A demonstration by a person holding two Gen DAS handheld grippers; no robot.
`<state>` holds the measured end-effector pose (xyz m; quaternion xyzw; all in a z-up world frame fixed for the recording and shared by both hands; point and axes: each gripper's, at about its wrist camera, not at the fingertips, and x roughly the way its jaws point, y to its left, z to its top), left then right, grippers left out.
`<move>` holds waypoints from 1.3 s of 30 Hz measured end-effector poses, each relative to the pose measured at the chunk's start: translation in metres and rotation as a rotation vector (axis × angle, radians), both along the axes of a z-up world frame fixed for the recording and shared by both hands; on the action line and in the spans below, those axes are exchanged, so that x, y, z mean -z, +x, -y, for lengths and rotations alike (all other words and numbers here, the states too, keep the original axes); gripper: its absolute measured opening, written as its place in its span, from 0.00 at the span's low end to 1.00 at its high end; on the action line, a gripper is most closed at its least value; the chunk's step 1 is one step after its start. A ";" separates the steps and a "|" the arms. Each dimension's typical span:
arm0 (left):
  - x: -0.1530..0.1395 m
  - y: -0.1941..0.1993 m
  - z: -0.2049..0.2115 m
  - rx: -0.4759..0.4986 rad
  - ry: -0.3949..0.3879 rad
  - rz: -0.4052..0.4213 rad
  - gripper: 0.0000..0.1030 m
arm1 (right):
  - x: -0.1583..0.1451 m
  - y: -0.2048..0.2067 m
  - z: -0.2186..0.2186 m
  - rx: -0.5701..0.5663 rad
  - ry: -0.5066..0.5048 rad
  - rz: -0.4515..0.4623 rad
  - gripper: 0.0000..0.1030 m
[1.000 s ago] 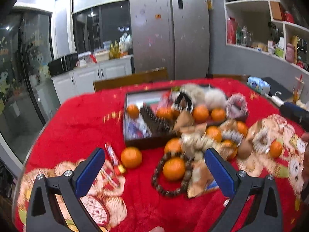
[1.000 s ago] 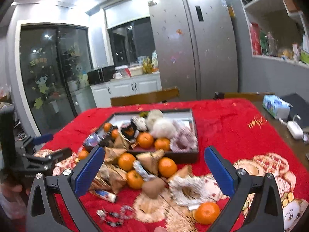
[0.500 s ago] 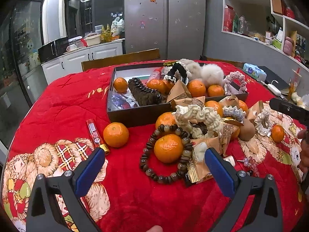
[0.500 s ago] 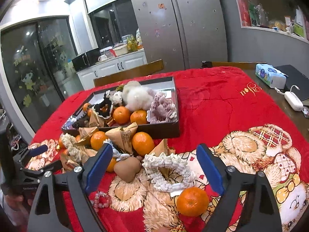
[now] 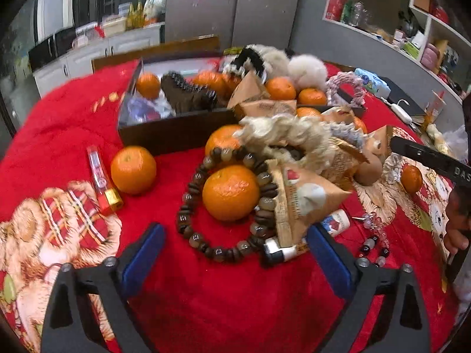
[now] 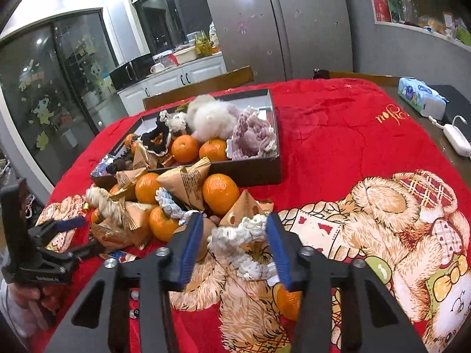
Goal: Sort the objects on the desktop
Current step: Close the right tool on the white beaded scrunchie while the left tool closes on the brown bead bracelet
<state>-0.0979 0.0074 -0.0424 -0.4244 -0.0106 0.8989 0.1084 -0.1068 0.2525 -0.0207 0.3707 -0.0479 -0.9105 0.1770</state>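
Right gripper (image 6: 234,242) jaws hide the white scrunchie (image 6: 235,234), perhaps unclamped.

Red bear-patterned cloth (image 6: 338,147), orange tangerines (image 5: 231,192), brown bead bracelet (image 5: 188,203), blue-padded black fingers (image 6: 188,247).

You are holding your left gripper (image 5: 234,253) low with its jaws spread wide. Your right gripper (image 6: 234,236) is sitting lower, its jaws partly closed, blue pads (image 6: 191,242) facing inward.
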 end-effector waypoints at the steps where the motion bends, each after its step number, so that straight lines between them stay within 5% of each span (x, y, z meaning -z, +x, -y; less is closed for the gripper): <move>1: -0.001 0.002 -0.003 0.020 -0.002 -0.010 0.84 | 0.001 0.000 0.000 -0.001 -0.001 0.003 0.35; 9: -0.006 0.010 -0.007 0.058 0.005 -0.041 0.58 | 0.002 -0.003 -0.007 -0.003 -0.044 0.046 0.33; 14: -0.008 0.013 -0.005 0.042 -0.006 -0.059 0.31 | 0.012 -0.012 -0.015 0.029 -0.079 0.115 0.33; 20: -0.008 0.012 0.000 0.011 -0.013 -0.058 0.10 | 0.011 -0.009 -0.017 0.040 -0.089 0.096 0.15; 39: -0.022 0.029 -0.003 -0.059 -0.092 -0.190 0.10 | 0.007 -0.006 -0.017 0.006 -0.133 0.075 0.13</move>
